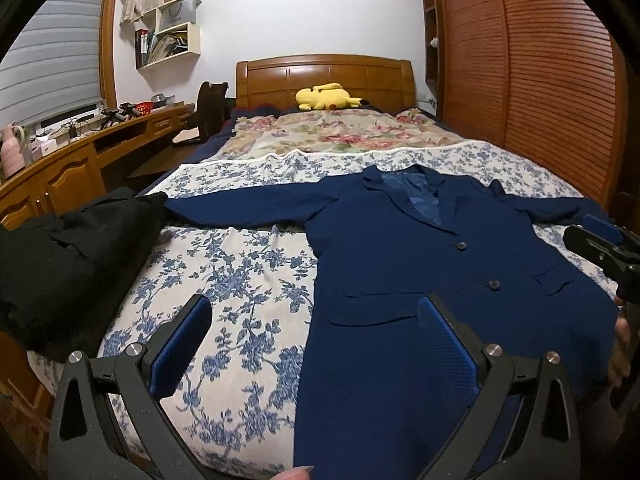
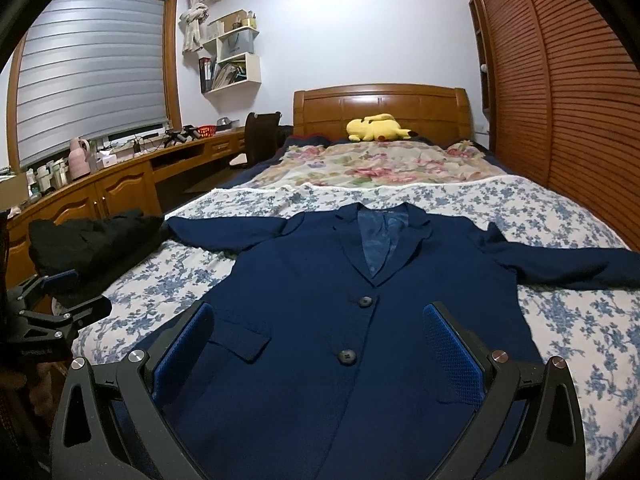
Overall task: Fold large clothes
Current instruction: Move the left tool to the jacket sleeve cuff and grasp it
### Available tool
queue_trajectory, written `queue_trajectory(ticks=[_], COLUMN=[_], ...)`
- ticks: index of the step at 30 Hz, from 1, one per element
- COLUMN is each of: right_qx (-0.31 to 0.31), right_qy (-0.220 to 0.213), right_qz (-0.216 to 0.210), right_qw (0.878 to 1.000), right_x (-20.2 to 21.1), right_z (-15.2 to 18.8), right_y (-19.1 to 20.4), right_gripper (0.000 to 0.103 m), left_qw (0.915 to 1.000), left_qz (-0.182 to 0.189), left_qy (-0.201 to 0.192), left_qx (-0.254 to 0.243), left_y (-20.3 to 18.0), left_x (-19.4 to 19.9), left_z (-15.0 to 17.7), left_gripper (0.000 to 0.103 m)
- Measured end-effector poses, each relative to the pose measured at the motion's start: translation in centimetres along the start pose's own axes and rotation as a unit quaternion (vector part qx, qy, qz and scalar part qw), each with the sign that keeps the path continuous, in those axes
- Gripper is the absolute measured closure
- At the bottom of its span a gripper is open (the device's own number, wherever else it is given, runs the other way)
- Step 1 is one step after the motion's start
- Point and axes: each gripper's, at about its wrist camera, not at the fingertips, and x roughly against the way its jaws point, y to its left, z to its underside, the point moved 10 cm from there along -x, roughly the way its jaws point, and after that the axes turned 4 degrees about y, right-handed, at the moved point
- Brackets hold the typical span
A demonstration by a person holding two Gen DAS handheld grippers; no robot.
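Jacket (image 2: 320, 320) lies flat, front up, buttoned, sleeves spread, on bed (image 2: 560, 320). Left gripper (image 1: 316, 336) and right gripper (image 2: 320, 336) hover at hem, fingers wide apart, empty. Risk: pinching quilt with hem; black garment (image 1: 72, 256) snagging left sleeve.

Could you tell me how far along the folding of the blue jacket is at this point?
Done: the navy jacket lies flat, face up and buttoned on the bed, sleeves spread. In hand: nothing; the left tool and right tool are open above its hem. Left: every fold. A black garment sits beside it.
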Motion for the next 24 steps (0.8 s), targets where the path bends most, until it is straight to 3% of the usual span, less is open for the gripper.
queue_trajectory(ticks=[4,10,24], right_qx=[0.0,0.008,0.053], right_qy=[0.017,0.043,0.058], right_qz=[-0.006,-0.014,-0.041], right_qw=[1.0,0.999,0.996], right_x=[-2.0,-4.8,-11.7], right_z=[0.2,-0.1,-4.2], right_y=[0.0,0.4,1.1], right_gripper=[0.0,0.0,0.0], left_qw=[0.9999,0.9998,0.9988], left_qz=[0.006,-0.014,-0.04], left_qy=[0.01,0.01,0.02], left_qx=[-0.001,-0.011,-0.019], left_y=[0.5,2.2,5.4], left_x=[-1.6,-3.4,-8.0], left_z=[-0.6,-2.4,-7.1], left_gripper=[0.0,0.0,0.0])
